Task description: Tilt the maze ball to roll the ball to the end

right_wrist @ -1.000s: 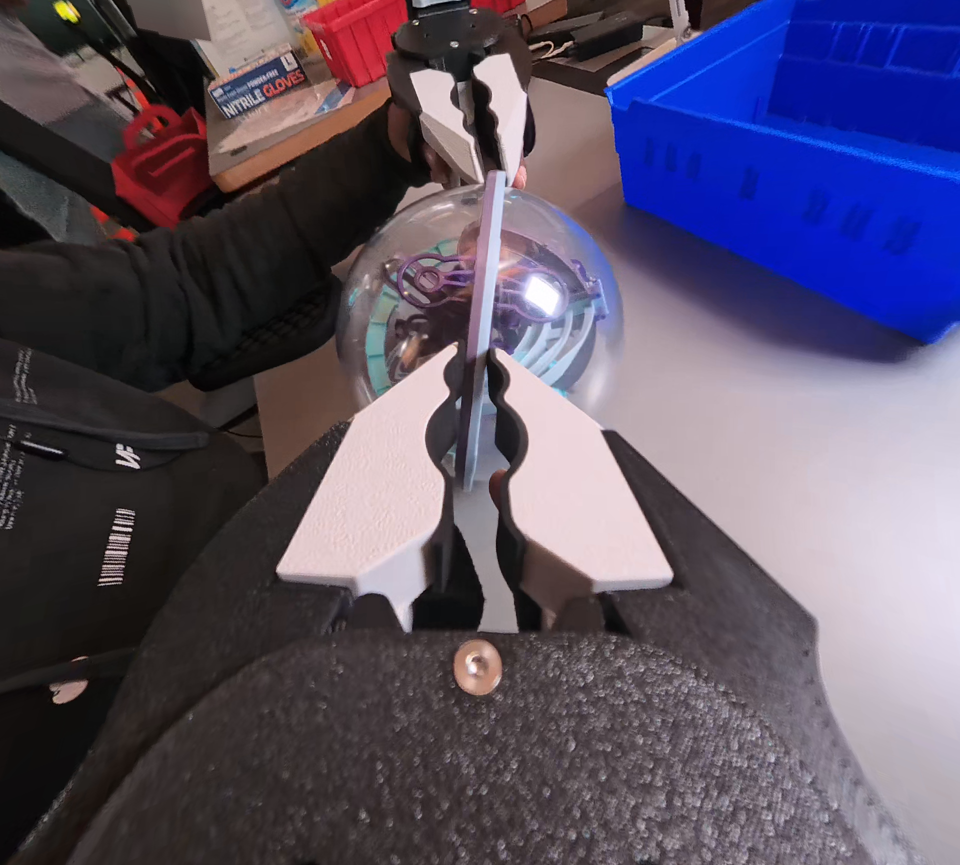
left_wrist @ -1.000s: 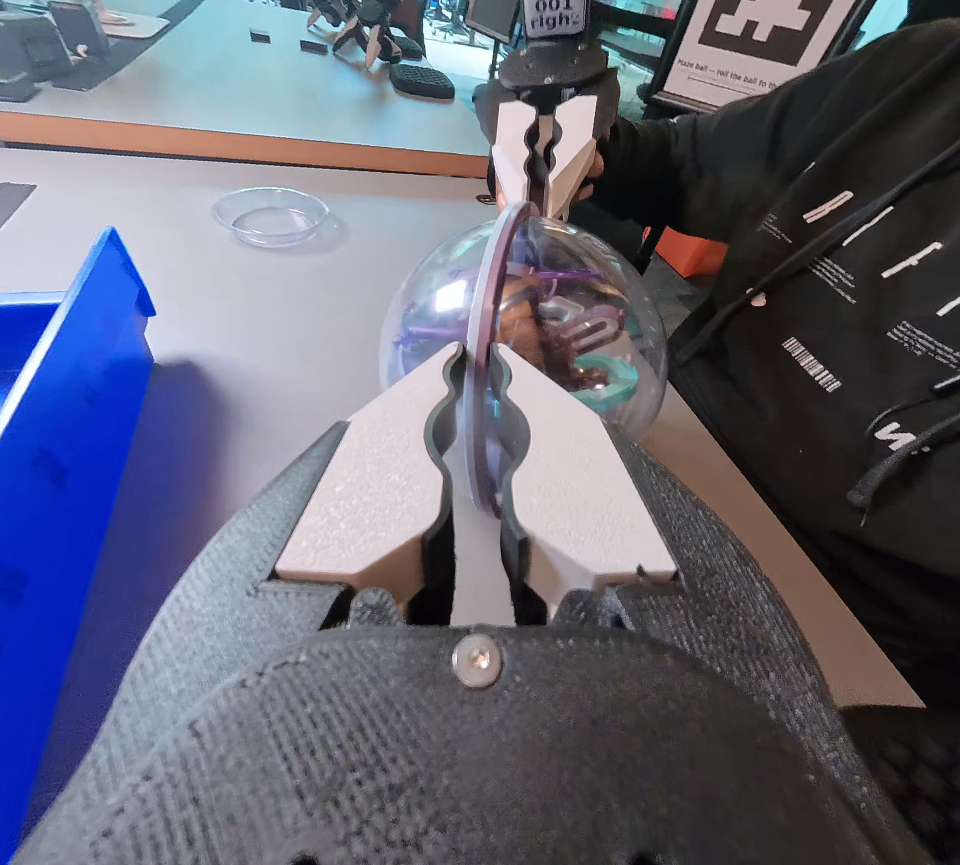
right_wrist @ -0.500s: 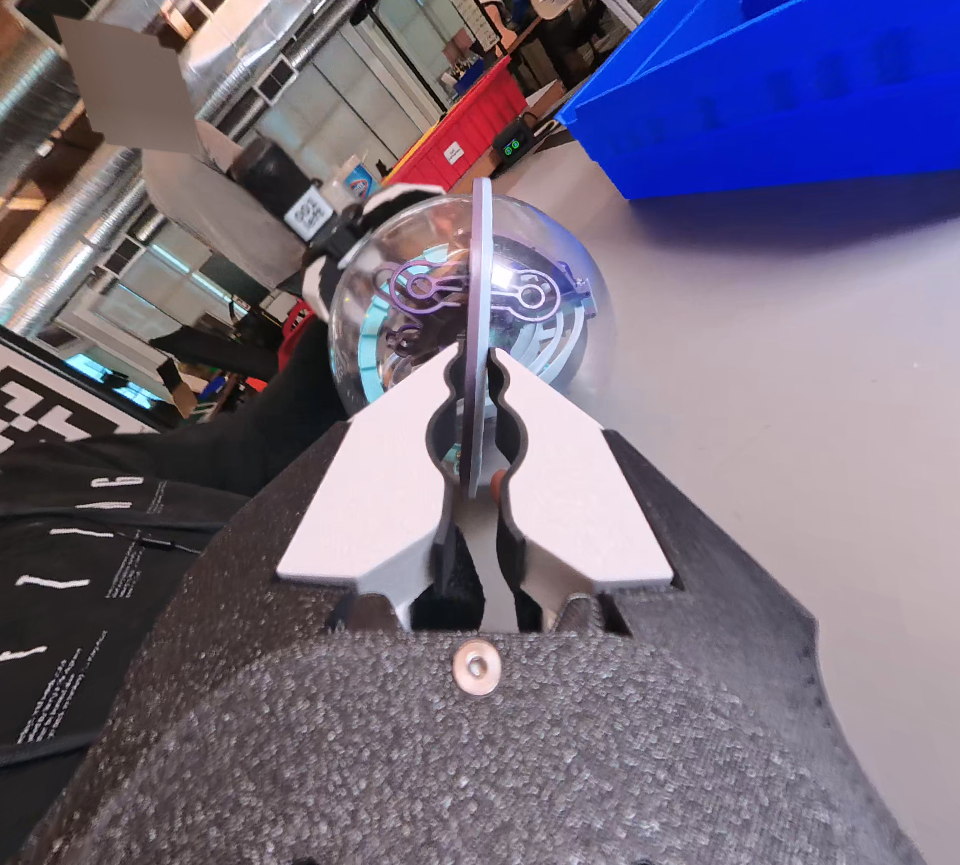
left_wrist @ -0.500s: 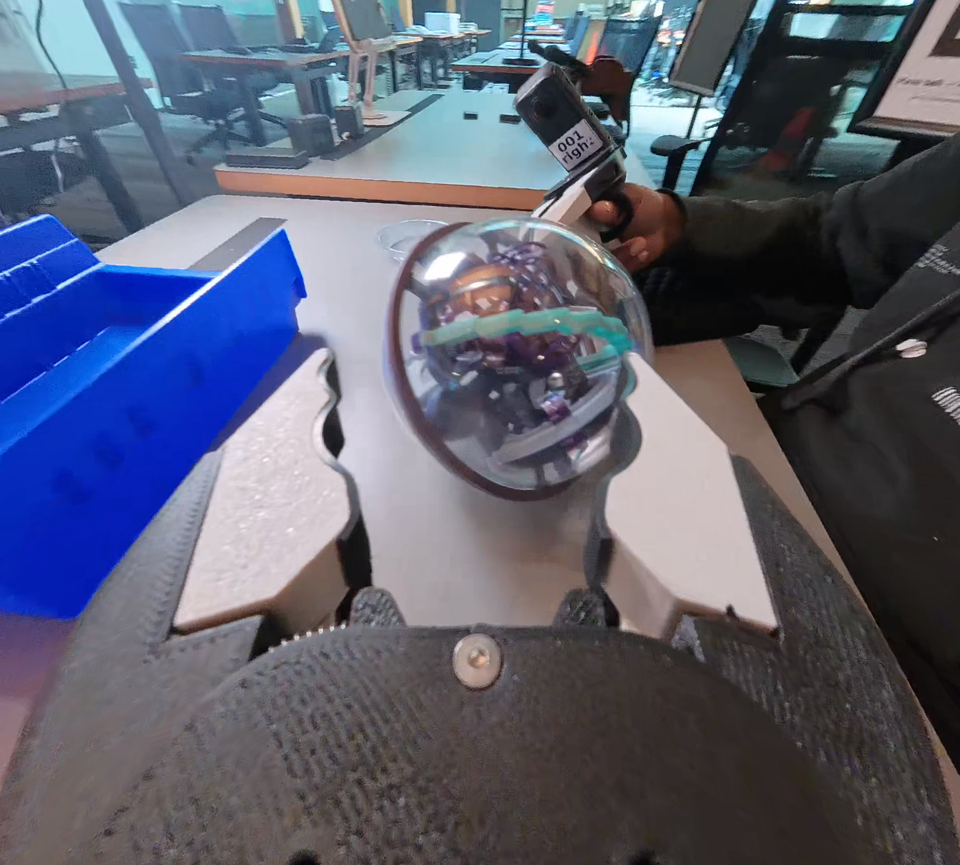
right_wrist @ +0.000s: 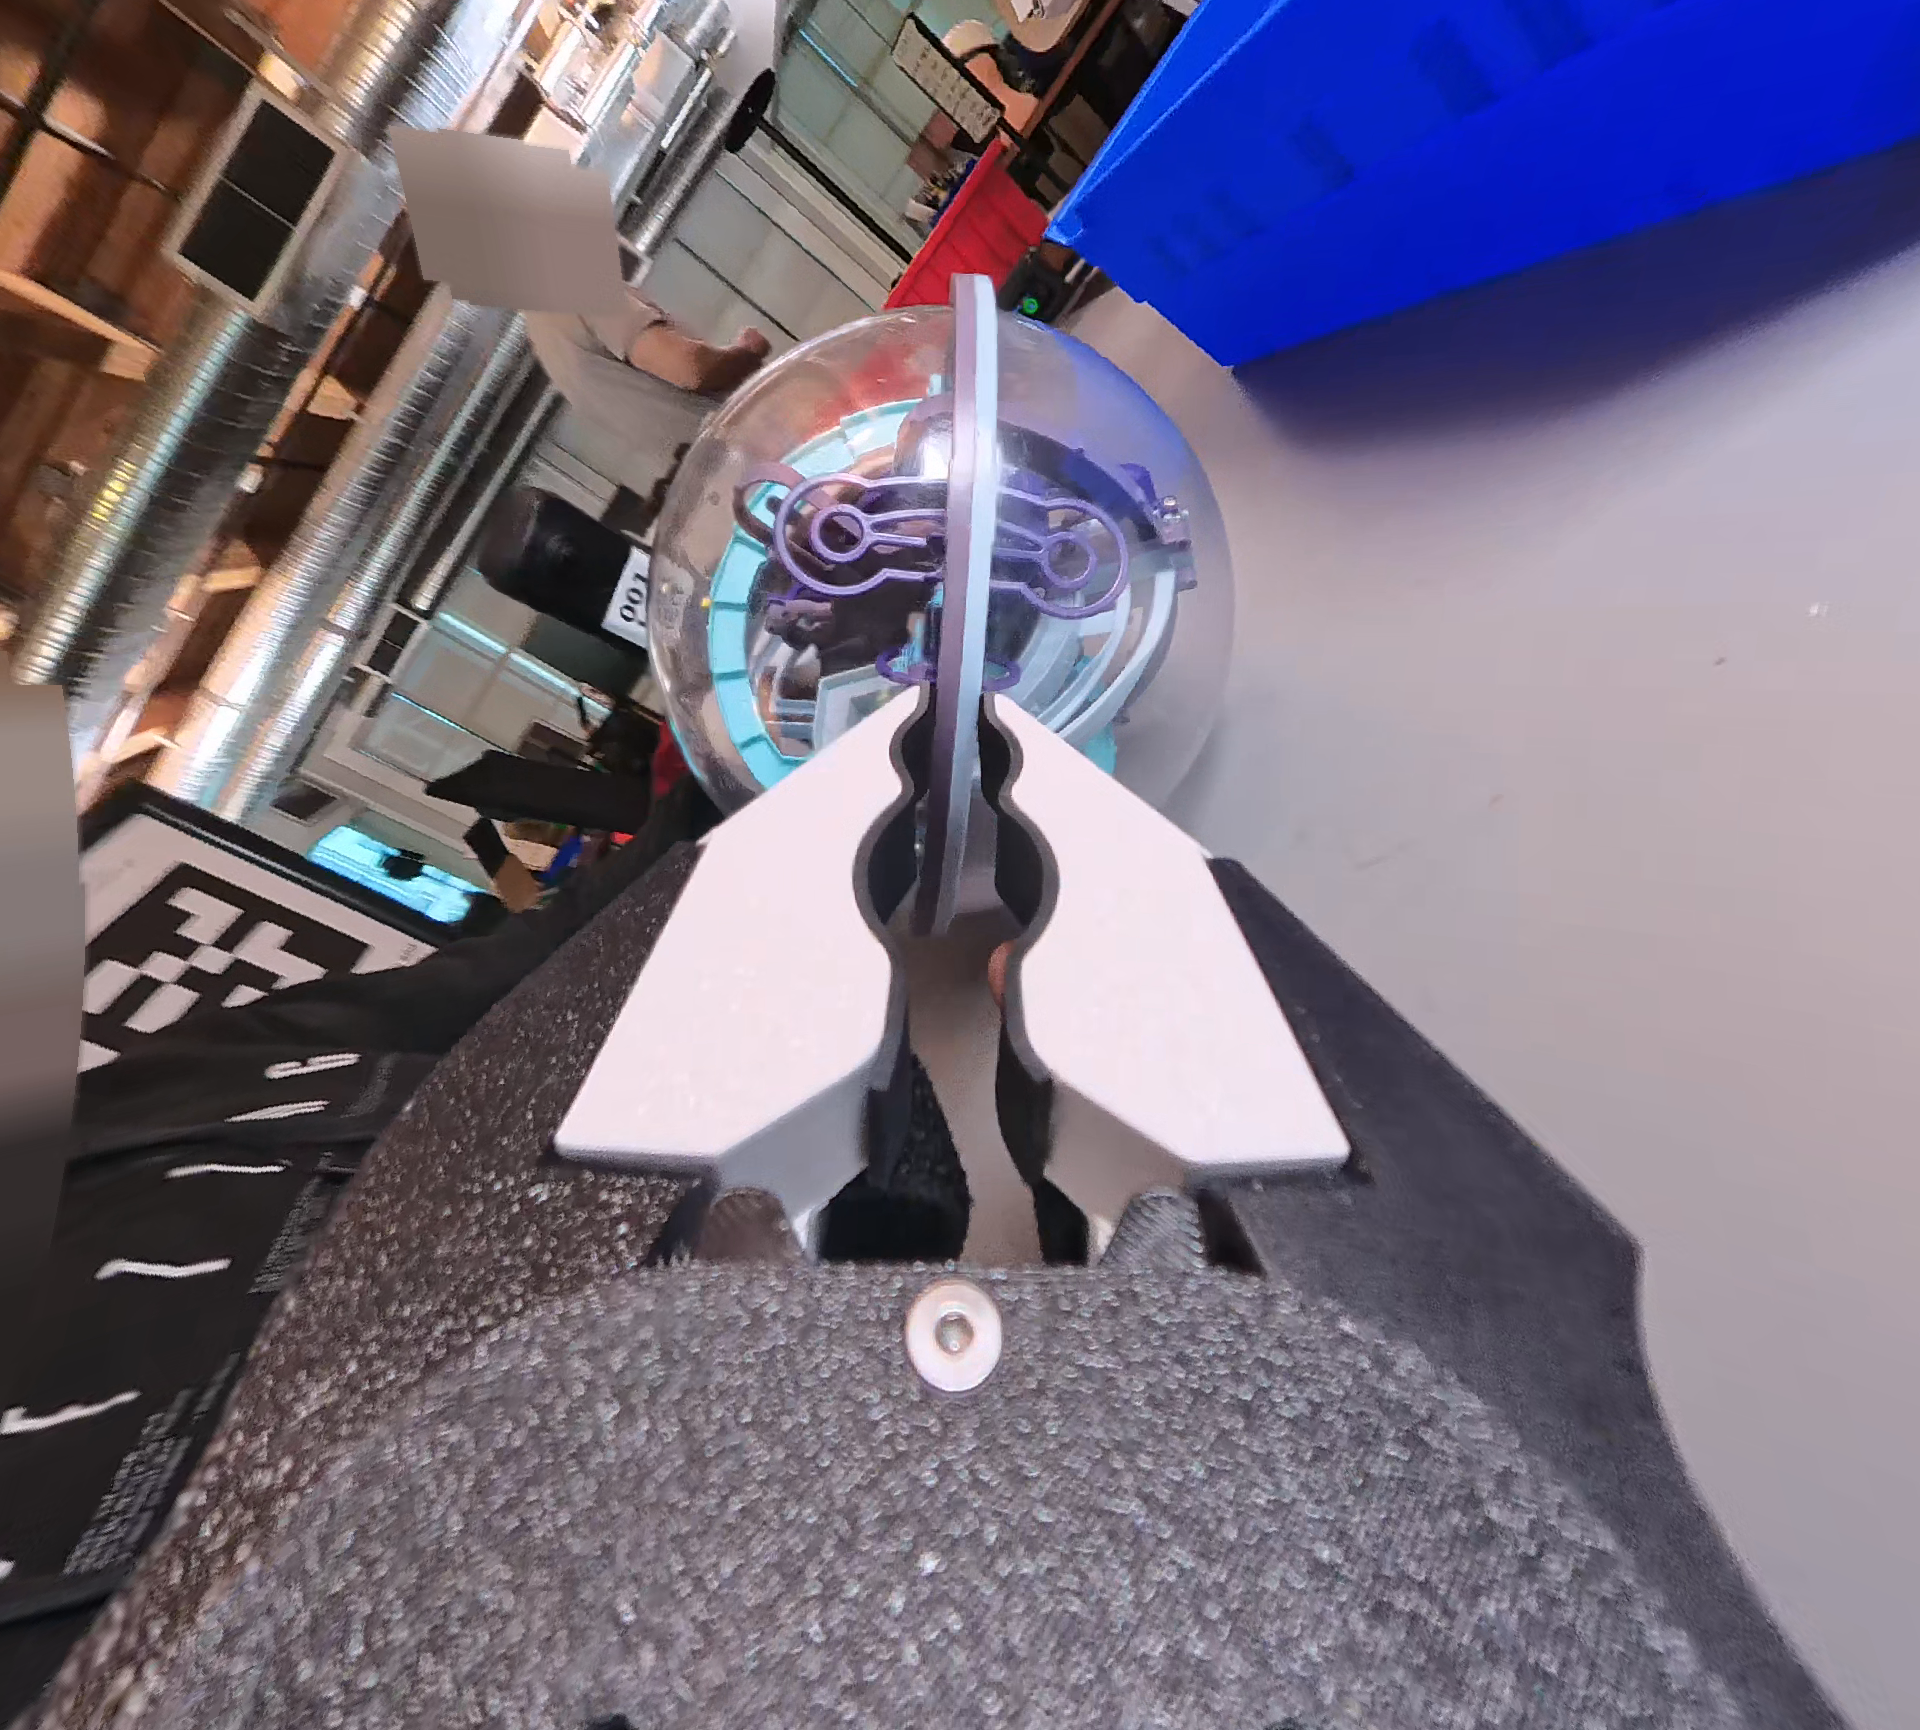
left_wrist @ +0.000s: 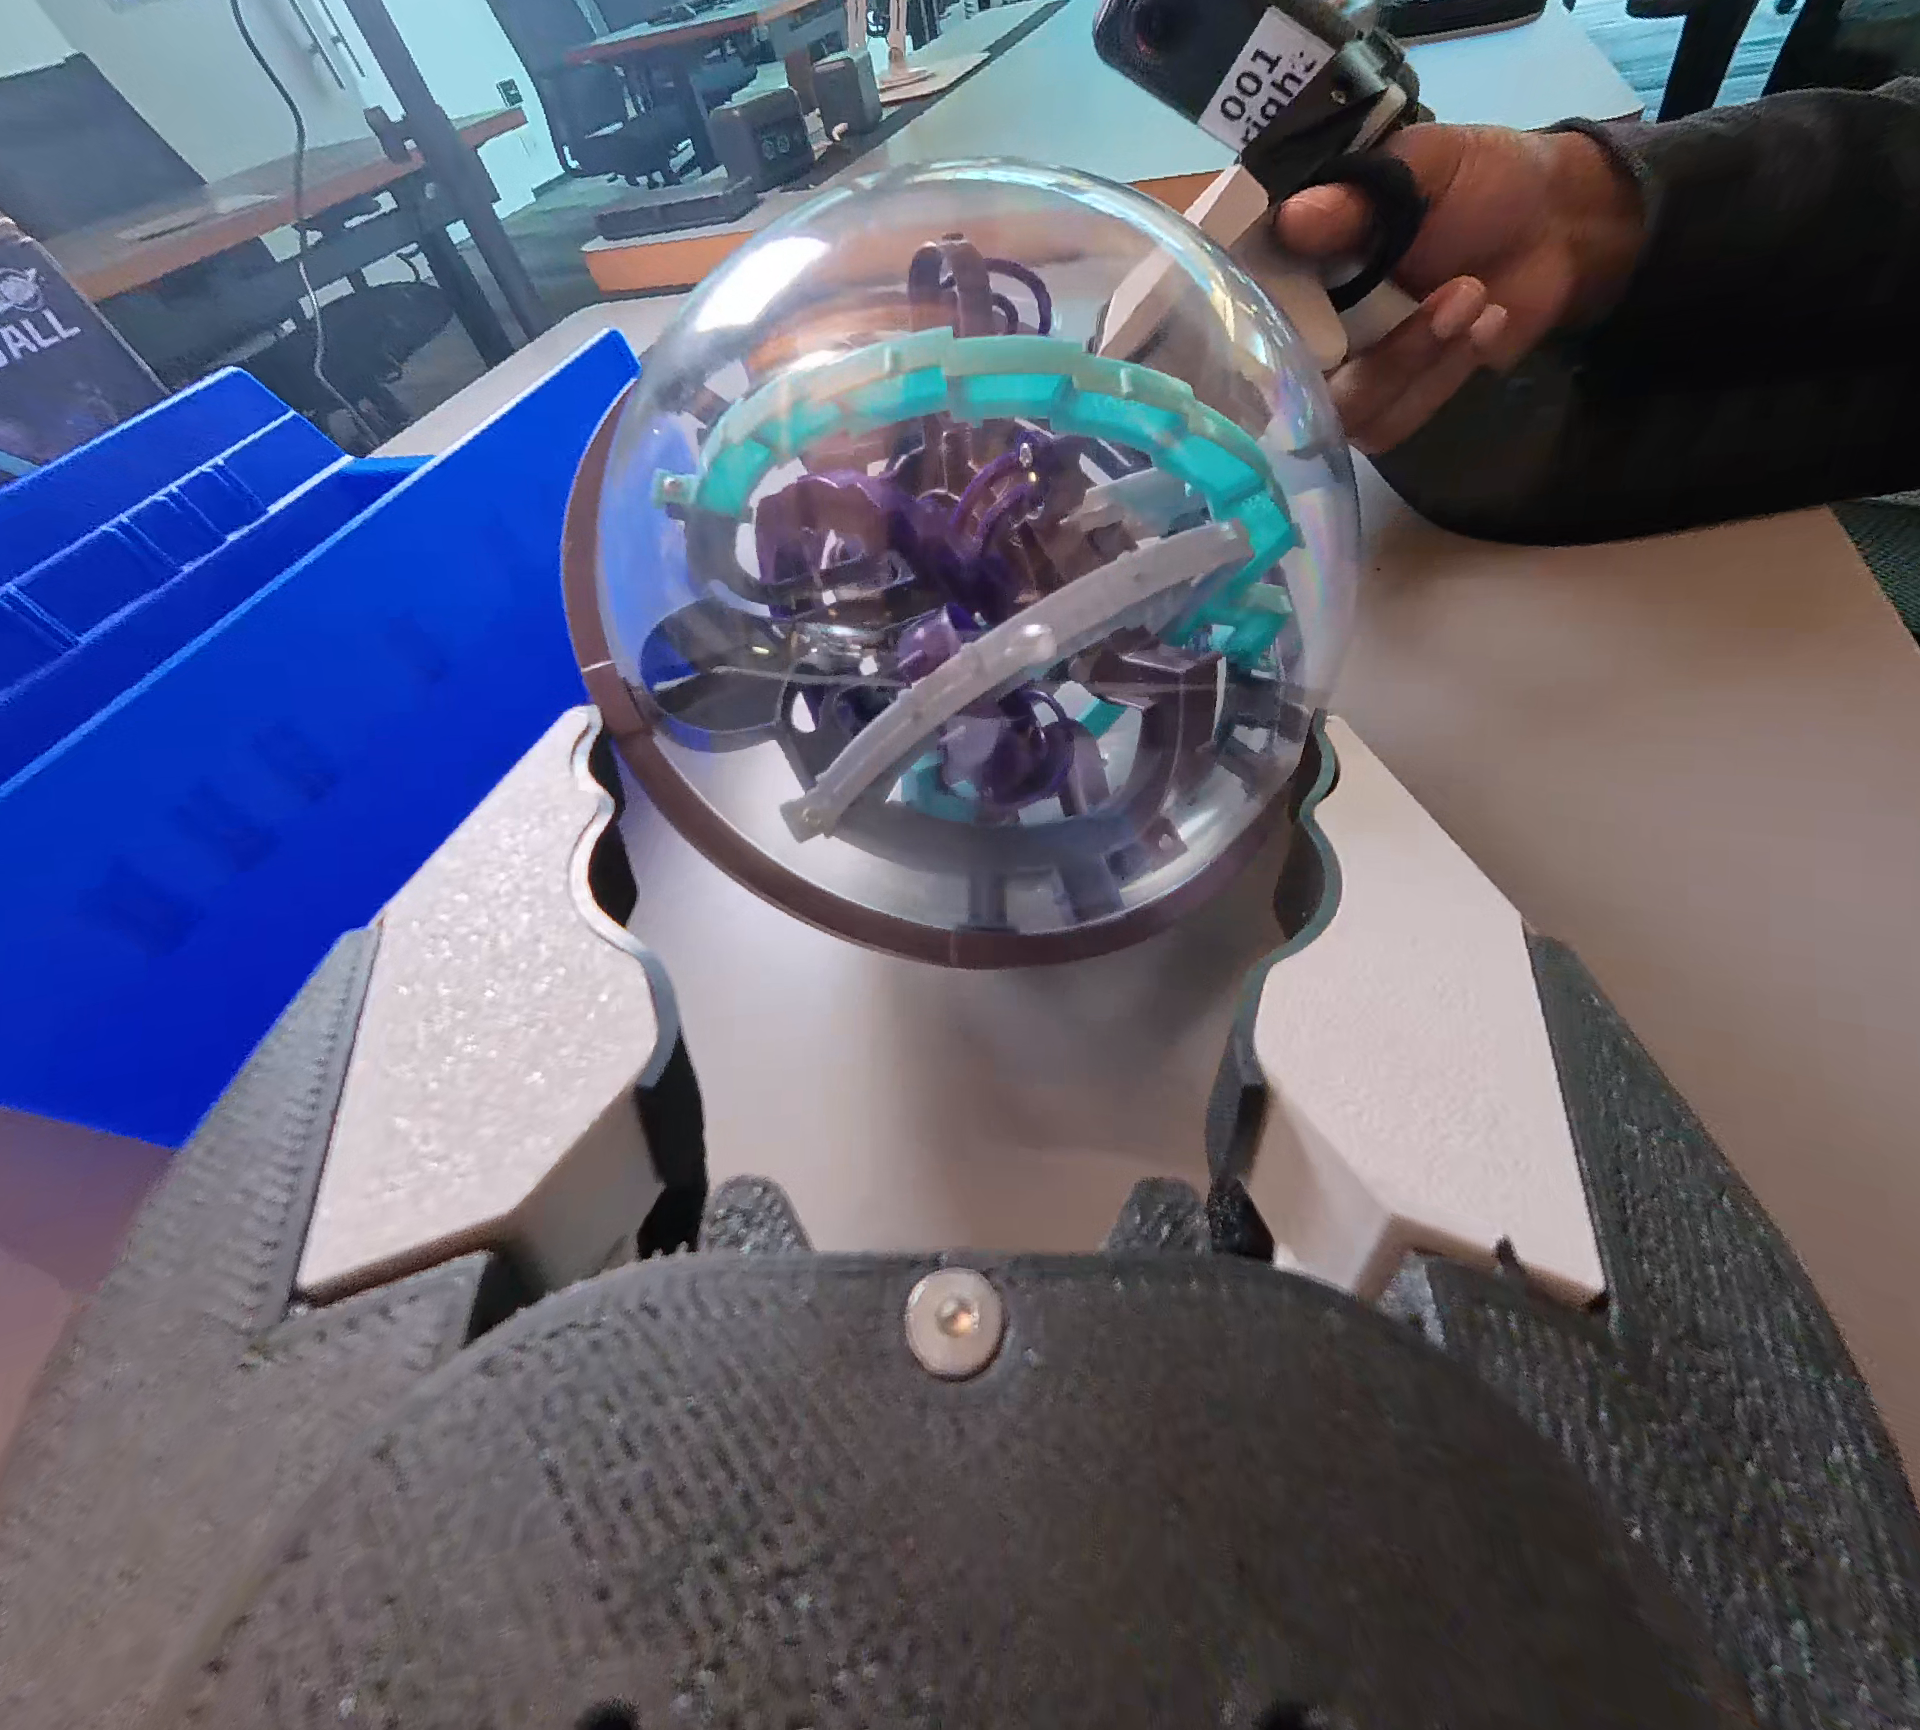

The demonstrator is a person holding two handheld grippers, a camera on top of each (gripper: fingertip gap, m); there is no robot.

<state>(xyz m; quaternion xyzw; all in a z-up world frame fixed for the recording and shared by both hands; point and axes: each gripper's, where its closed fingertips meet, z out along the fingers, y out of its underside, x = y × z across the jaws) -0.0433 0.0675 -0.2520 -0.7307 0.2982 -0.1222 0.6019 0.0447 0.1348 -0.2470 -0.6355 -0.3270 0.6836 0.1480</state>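
Observation:
The maze ball (left_wrist: 966,558) is a clear sphere with teal, grey and purple tracks inside and a dark rim around its middle. My right gripper (right_wrist: 951,704) is shut on that rim (right_wrist: 961,641) and holds the ball tilted over the table (right_wrist: 1558,745). In the left wrist view the right gripper (left_wrist: 1195,246) shows behind the ball, held by a hand (left_wrist: 1475,246). My left gripper (left_wrist: 951,735) is open and empty, with its fingers either side of the ball's lower rim. I cannot pick out the small ball inside.
A blue bin (left_wrist: 260,641) stands close to the left of the maze ball; it also shows in the right wrist view (right_wrist: 1558,70). The person's dark sleeve (left_wrist: 1714,350) lies along the table's right side. A marker board (right_wrist: 208,953) stands behind.
My left gripper has let go of the rim, opened wide and come closer to the ball. My right gripper keeps its hold and has rolled the ball over to a new tilt.

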